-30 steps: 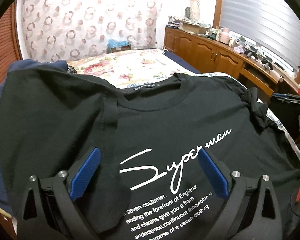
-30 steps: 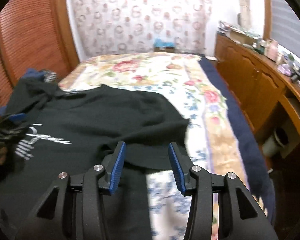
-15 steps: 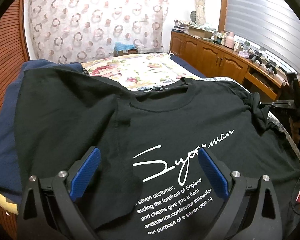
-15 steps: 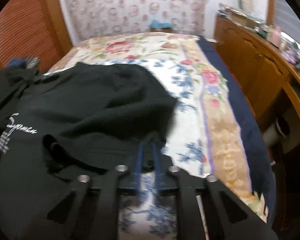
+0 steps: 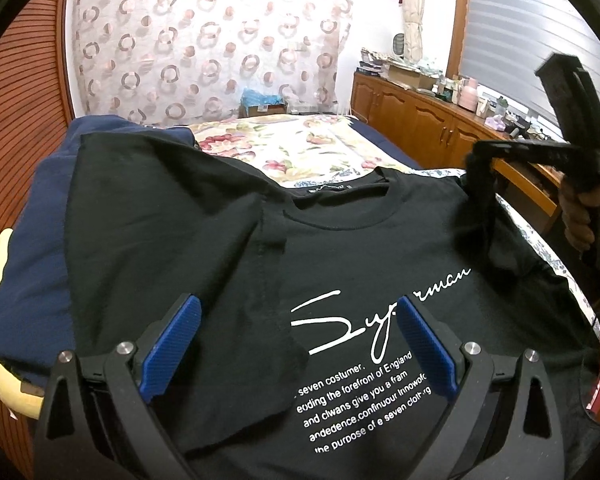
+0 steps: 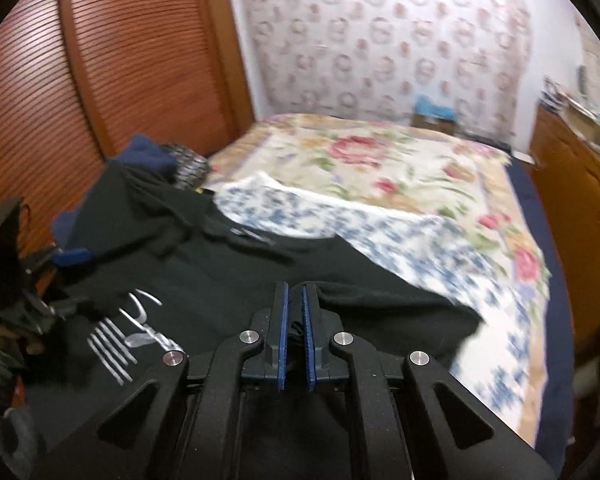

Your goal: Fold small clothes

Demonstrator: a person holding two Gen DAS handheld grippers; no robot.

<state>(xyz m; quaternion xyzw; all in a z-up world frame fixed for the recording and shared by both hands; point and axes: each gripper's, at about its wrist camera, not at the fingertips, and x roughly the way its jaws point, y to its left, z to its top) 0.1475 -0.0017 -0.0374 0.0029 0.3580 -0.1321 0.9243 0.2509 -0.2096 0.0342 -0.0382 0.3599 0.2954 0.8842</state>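
A black T-shirt [image 5: 340,248] with white "Superman" lettering lies face up on the bed, its left sleeve folded in over the chest. My left gripper [image 5: 296,328] is open and empty, hovering just above the print. My right gripper [image 6: 294,308] is shut on the T-shirt's right sleeve [image 6: 380,300] and lifts it off the bed; it also shows in the left wrist view [image 5: 480,156], holding the raised black cloth. The T-shirt's body shows in the right wrist view [image 6: 220,280].
A navy garment [image 5: 44,240] lies under the T-shirt at the left. The floral bedspread [image 5: 300,148] stretches beyond. A wooden cabinet [image 5: 420,120] with clutter runs along the right; a slatted wooden door [image 6: 140,60] stands at the left.
My right gripper closed on the right sleeve and raised it up and inward over the shirt. My left gripper stayed open above the print.
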